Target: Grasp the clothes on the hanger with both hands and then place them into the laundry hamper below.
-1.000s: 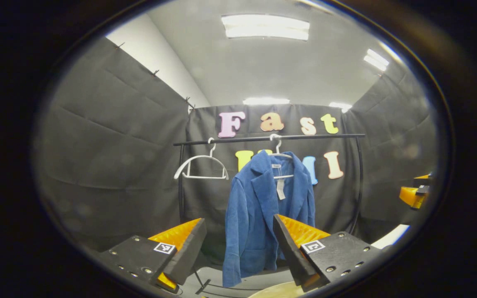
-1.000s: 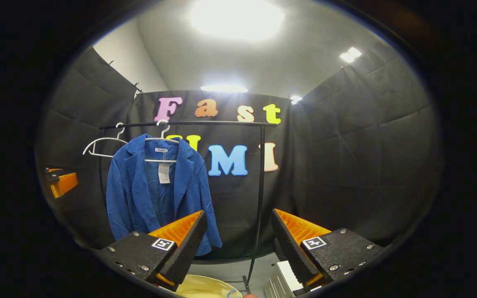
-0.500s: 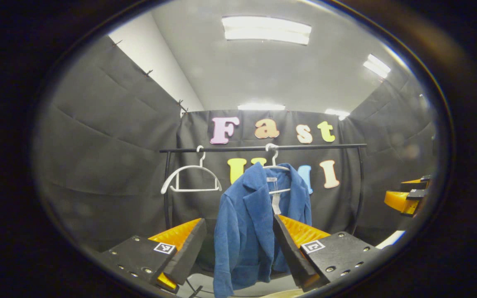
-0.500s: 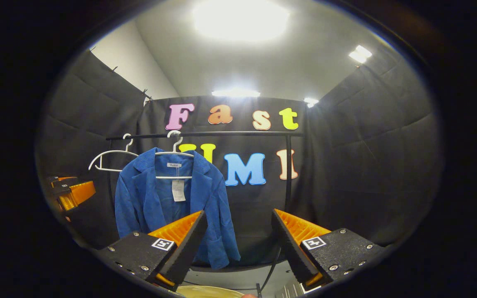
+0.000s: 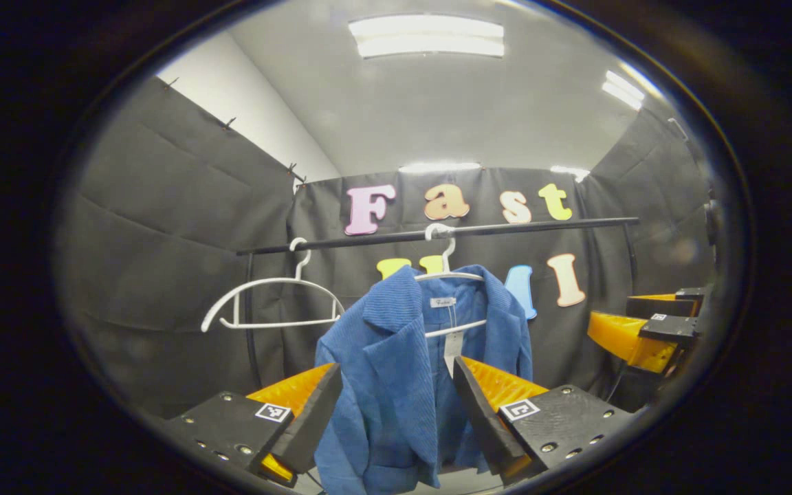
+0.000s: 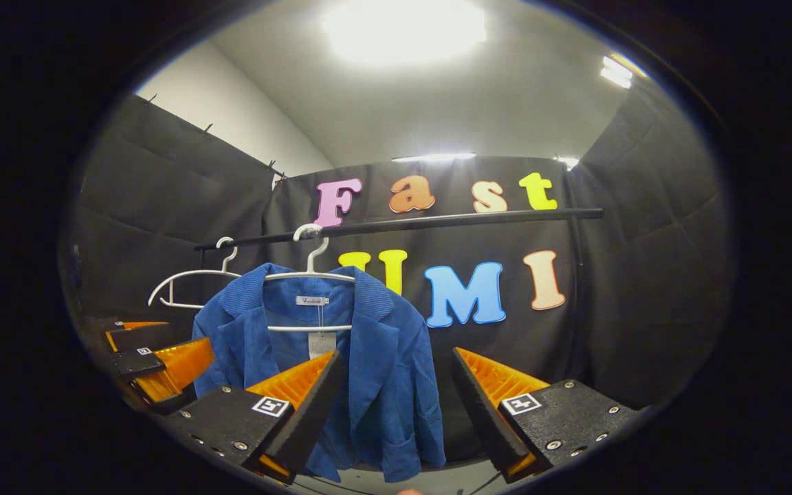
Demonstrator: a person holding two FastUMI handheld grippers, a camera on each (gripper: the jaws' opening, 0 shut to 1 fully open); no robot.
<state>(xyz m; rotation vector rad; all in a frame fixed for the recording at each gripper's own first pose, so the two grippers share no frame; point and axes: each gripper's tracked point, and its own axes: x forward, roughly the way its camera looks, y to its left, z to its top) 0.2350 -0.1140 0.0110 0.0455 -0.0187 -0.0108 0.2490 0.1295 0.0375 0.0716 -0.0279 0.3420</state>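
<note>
Since a second ago we have moved both grippers closer to the rail: the blue jacket now looms larger in the left gripper view, and in the right gripper view it has slid from the left side towards the middle.

The jacket hangs open-fronted on a white hanger, whose hook sits over a black clothes rail running across the back of the booth. A paper tag dangles inside the collar. A second, empty white hanger hangs on the same rail just to the jacket's left. We judge the jacket hangs at this height so that each gripper can reach a shoulder or lapel from the front and lift it off.

Our left gripper has its fingers spread wide, with the jacket's left front panel showing in the gap between them; nothing is pinched, and we cannot be sure whether cloth brushes a finger or simply hangs beyond it. Our right gripper is likewise spread wide and grasps nothing, with the jacket's right-hand edge and sleeve lying partly behind its left finger. Each gripper also appears at the edge of the other's view, flanking the jacket.

The laundry hamper is not something we can point to here; the task sentence places it below the rail.
</note>
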